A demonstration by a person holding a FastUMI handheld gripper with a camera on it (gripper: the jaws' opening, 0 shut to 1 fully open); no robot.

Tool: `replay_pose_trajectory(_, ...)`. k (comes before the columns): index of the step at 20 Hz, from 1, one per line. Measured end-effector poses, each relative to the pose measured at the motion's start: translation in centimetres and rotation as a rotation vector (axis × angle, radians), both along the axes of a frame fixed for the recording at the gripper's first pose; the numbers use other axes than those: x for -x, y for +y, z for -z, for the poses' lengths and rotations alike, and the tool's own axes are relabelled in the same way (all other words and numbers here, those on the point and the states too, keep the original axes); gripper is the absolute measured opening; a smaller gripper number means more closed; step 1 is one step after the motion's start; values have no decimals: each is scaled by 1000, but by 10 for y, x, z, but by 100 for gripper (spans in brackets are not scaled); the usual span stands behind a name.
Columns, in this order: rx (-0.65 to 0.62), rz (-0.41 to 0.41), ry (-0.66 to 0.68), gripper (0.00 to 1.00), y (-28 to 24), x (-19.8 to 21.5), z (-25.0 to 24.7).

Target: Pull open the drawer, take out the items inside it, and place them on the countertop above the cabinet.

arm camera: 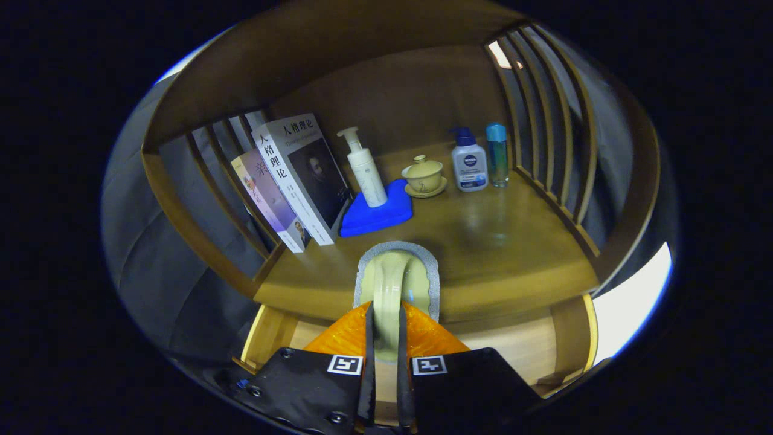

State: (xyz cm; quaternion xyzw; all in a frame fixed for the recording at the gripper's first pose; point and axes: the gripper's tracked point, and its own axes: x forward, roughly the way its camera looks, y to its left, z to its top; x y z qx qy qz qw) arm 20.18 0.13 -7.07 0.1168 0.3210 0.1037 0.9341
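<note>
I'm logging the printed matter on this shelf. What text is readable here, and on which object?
"人格理论": on the cover and the spine of the white book.
Second book, leaning beside it: title partly hidden, not readable.
Blue-capped bottle: print too small to read.
Square markers on the gripper, shut on the pale green item: patterns, no words.
</note>
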Motion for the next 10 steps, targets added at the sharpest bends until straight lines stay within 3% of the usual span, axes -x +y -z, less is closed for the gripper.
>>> replay_pose_trajectory(10,44,24,31,16,1,-77,12)
